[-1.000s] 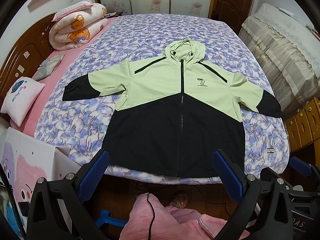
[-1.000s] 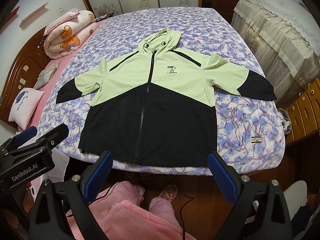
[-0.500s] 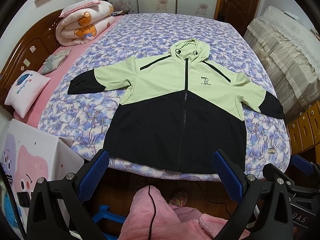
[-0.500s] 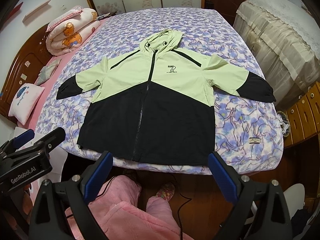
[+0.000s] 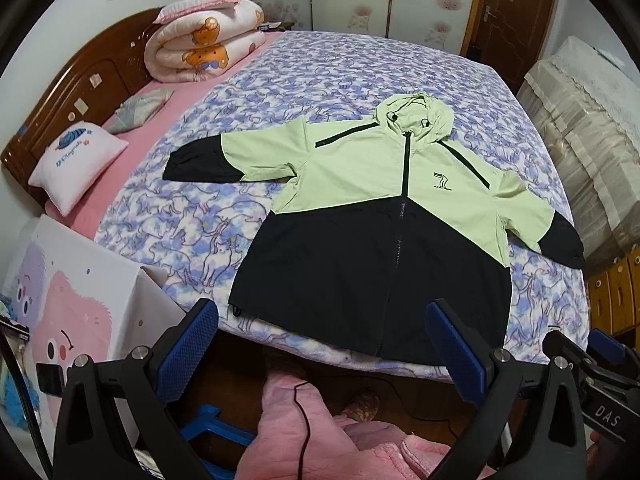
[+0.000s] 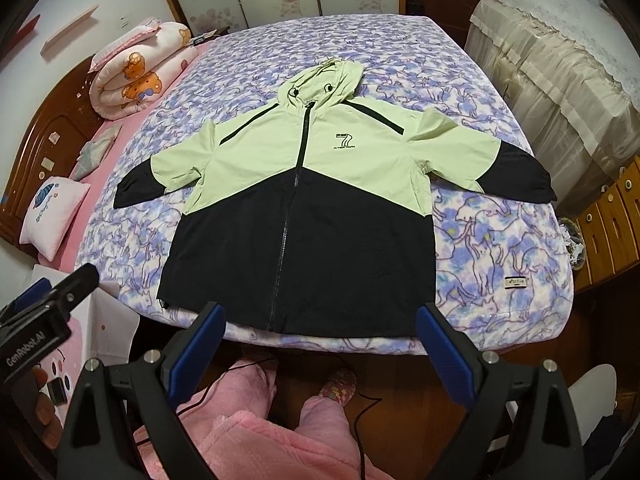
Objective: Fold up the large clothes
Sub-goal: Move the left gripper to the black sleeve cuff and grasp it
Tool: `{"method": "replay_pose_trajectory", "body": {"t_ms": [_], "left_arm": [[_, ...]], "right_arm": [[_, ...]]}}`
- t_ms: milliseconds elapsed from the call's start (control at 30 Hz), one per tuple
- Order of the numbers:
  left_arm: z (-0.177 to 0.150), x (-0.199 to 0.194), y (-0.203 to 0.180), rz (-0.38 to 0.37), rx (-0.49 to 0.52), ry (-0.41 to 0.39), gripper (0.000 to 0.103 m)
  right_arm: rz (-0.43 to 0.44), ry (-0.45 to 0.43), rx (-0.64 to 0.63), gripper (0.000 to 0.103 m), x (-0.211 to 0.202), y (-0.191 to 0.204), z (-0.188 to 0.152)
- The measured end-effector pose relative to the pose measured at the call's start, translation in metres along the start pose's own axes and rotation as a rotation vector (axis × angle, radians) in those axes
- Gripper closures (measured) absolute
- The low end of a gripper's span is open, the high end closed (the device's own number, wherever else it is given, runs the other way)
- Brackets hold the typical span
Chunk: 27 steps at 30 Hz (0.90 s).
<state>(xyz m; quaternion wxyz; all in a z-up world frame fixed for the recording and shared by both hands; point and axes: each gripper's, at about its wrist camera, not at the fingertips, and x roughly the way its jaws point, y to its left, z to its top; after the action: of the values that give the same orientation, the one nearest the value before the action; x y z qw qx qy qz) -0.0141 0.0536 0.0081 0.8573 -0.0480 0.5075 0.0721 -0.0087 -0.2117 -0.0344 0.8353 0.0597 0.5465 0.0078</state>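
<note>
jacket (image 5: 384, 232) flat on bed (image 5: 320, 64) | ahead of both tools, untouched | left tool (image 5: 324, 344), right tool (image 6: 320, 344) apart

Bed (image 5: 320, 72), jacket (image 5: 380, 240) spread flat, rolled quilt (image 5: 204, 52), pillow (image 5: 76, 164)

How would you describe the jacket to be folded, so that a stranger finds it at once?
Look at the big bed with the purple cat-print cover. The jacket lies flat on its near end, zipped, sleeves spread, hood pointing away. It alone is pale green above and black below, unlike the bear-print quilt rolled by the headboard.
</note>
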Motion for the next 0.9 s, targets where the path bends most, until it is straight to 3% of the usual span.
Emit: {"method": "replay_pose_trajectory", "body": {"t_ms": [333, 533, 767, 900], "left_arm": [[0.037, 0.055, 0.047, -0.057, -0.054, 0.112, 0.0], [0.071, 0.116, 0.102, -0.14, -0.121, 0.237, 0.0], [0.12, 0.196, 0.178, -0.146, -0.185, 0.33, 0.001], [0.147, 0.245, 0.219, -0.087, -0.189, 0.395, 0.001]], "right_arm": [[-0.022, 0.065, 0.047, 0.007, 0.035, 0.031, 0.029], [-0.028, 0.142, 0.032, 0.007, 0.075, 0.075, 0.051], [-0.079, 0.229, -0.016, 0.007, 0.136, 0.145, 0.081], [-0.115, 0.27, -0.058, 0.007, 0.166, 0.185, 0.097]]}}
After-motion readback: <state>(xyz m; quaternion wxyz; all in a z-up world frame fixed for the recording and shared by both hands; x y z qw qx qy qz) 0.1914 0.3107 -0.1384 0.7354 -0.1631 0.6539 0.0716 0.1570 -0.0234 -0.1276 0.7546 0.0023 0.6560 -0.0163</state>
